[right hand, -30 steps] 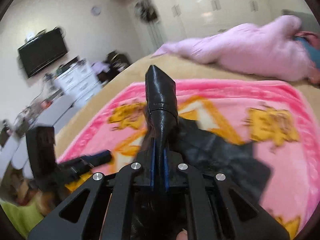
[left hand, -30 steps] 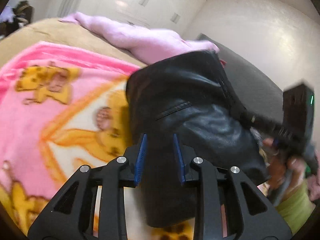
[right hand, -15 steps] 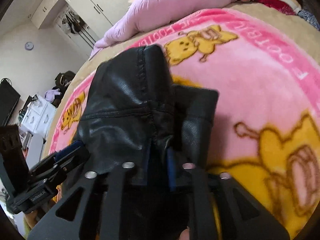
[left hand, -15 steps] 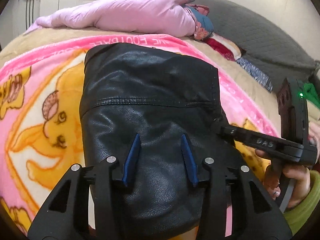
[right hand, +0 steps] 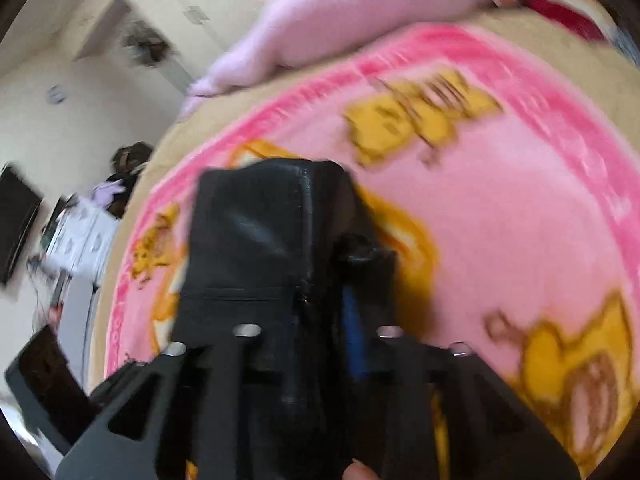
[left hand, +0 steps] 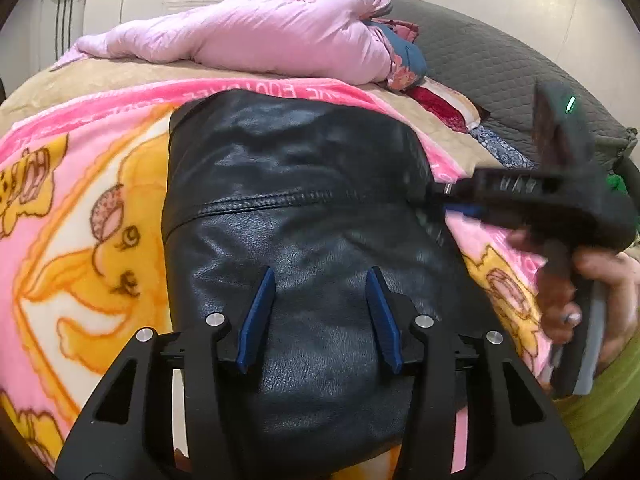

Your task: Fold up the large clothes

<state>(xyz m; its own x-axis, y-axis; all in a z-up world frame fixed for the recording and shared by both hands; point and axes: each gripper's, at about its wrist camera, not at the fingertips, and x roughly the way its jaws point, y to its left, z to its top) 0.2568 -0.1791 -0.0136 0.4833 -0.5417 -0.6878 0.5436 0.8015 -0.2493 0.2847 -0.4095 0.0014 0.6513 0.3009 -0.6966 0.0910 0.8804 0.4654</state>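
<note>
A black leather jacket (left hand: 304,208) lies folded on a pink and yellow cartoon blanket (left hand: 72,216) on the bed. My left gripper (left hand: 320,288) is open, its blue pads spread just above the near part of the jacket, holding nothing. My right gripper (left hand: 452,200) shows in the left wrist view at the jacket's right edge, blurred by motion. In the right wrist view the right gripper (right hand: 320,292) sits low over the jacket (right hand: 256,232). One blue pad (right hand: 354,328) shows with a gap beside it; its jaws look parted, off the leather.
A pink quilt (left hand: 256,36) lies bunched along the far side of the bed, with coloured pillows (left hand: 432,104) and a dark grey headboard (left hand: 500,72) to the right. A dresser (right hand: 76,236) and a wall television (right hand: 16,220) stand beyond the bed.
The right gripper carried the jacket's flap over and down onto the rest, then let go and drew back to the right edge. The left gripper opened wider above the folded jacket.
</note>
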